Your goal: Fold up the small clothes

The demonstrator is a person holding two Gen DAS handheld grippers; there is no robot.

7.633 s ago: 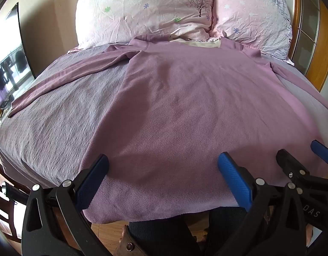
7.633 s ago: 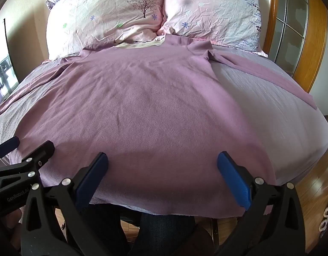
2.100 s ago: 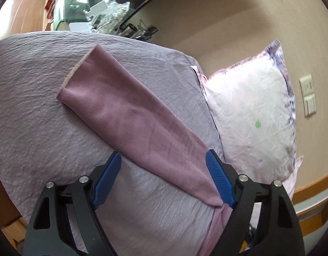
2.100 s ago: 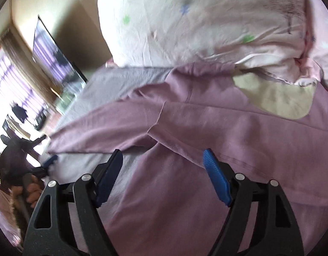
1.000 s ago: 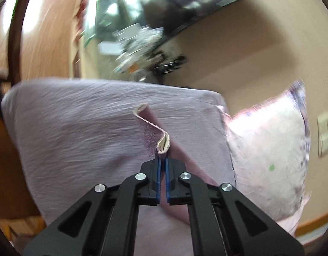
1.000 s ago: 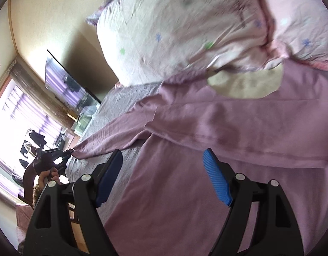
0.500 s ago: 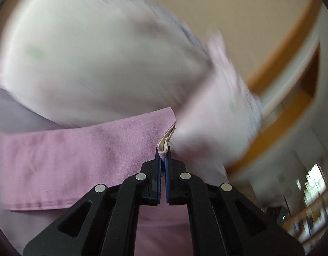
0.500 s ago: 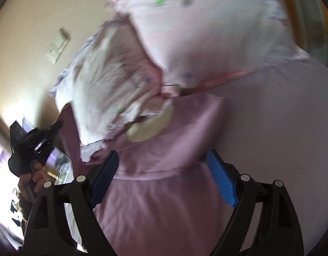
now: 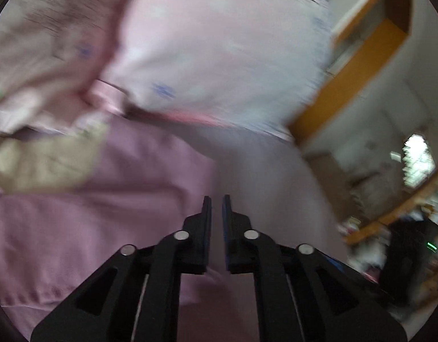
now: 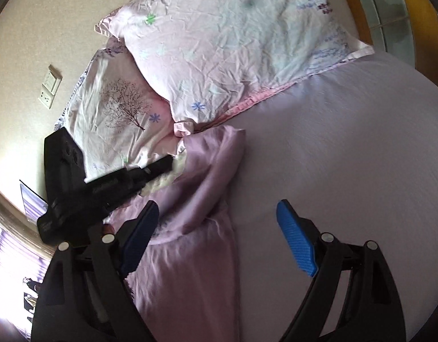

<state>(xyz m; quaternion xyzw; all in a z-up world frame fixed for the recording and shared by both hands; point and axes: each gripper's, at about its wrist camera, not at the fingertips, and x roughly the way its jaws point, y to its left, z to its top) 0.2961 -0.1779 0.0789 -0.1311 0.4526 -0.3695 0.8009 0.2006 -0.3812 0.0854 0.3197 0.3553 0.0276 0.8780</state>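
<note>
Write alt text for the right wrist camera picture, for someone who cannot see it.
An open claw with blue pads hovers over a mauve long-sleeved top lying partly folded on a lilac bedsheet. The other hand's black claw reaches in from the left near the top's collar, below two floral pillows.

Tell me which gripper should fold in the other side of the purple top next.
Probably the right gripper: its jaws are wide open, straddling the purple top at its unfolded edge. The left gripper has barely parted jaws over the collar.
</note>
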